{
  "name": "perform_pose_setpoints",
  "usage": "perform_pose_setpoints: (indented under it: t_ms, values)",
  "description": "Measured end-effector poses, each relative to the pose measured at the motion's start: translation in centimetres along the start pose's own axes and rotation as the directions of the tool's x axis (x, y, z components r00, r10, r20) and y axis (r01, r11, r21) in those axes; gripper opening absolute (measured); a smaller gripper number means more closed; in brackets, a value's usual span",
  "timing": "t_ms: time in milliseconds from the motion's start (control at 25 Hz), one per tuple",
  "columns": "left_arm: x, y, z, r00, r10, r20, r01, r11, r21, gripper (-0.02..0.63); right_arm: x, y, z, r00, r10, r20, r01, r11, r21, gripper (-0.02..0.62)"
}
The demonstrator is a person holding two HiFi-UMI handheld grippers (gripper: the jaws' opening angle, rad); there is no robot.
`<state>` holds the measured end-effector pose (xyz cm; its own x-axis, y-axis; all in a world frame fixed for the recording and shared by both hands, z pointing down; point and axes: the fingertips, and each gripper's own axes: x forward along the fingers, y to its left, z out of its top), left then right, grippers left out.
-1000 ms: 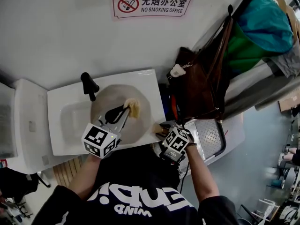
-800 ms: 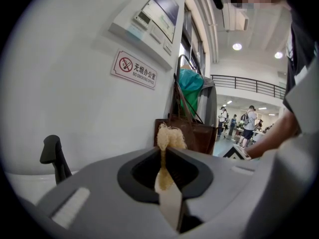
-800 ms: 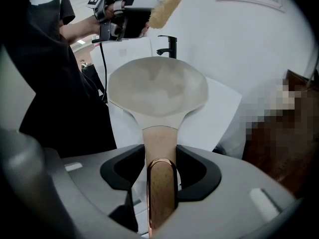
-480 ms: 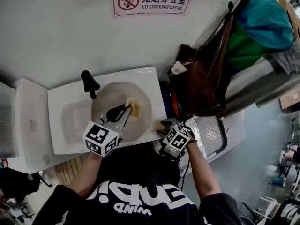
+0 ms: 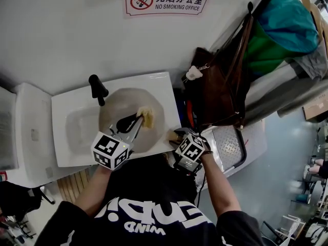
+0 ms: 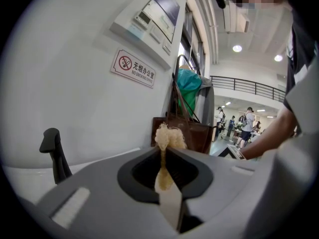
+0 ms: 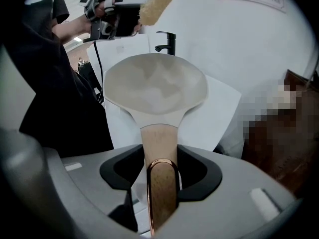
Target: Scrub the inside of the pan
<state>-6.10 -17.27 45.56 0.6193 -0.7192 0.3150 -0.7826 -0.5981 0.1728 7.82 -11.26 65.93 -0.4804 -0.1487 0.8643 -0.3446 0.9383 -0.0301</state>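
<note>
The right gripper (image 7: 160,171) is clenched on the wooden handle (image 7: 160,148) of the pan (image 7: 154,86). In the head view the handle points to 4 o'clock. The pan is over the white sink (image 5: 72,122). The left gripper (image 6: 167,153) grasps a yellow scrubber (image 6: 169,136) above the pan's inside, toward 3 o'clock and not touching it. The black faucet (image 5: 97,90) stands at 10 o'clock.

Setting: office wash corner. A "NO SMOKING OFFICE" sign (image 5: 166,1) was fixed to the white wall above a white washbasin (image 5: 64,147) with black faucet (image 5: 97,89). A brown bag (image 5: 218,99) and jackets (image 5: 289,19) hung beside it. People (image 6: 247,119) stood in a lit hall beyond.
</note>
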Motion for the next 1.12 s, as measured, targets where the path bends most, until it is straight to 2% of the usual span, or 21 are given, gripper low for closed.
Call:
perform_pose_setpoints:
  t_ms: [280,560,680,840,960,1040,1120]
  values:
    - [0.5,-0.3,-0.4,0.999,-0.018,-0.029,0.019,0.999,0.032,0.029,-0.1,-0.1,-0.1,0.995,-0.008,-0.098,0.006,1.000,-0.023,0.196]
    - [2.1,-0.2,-0.3,0.983,-0.095,-0.155,0.119,0.982,0.148,0.029,-1.0,0.1,0.6,0.994,-0.007,-0.107,0.002,0.999,-0.044,0.196]
    - [3.0,-1.0,-1.4,0.952,-0.148,-0.269,0.211,0.953,0.219,0.029,-1.6,0.2,0.9,0.994,0.006,-0.107,-0.011,0.999,-0.050,0.195]
    - [4.1,-2.7,-4.4,0.883,-0.218,-0.416,0.353,0.892,0.281,0.029,-2.1,0.4,0.9,0.995,0.031,-0.100,-0.035,0.999,-0.041,0.195]
    - [4.8,-3.2,-6.9,0.835,-0.241,-0.495,0.429,0.848,0.311,0.029,-2.3,0.7,0.7,0.994,0.045,-0.098,-0.048,0.998,-0.031,0.195]
    - [5.4,-3.3,-8.2,0.817,-0.255,-0.518,0.460,0.829,0.317,0.029,-2.4,0.8,0.6,0.994,0.053,-0.100,-0.056,0.998,-0.026,0.195]
    - [5.8,-3.6,-9.3,0.808,-0.270,-0.525,0.479,0.818,0.317,0.029,-2.4,0.8,0.6,0.993,0.060,-0.104,-0.062,0.998,-0.021,0.195]
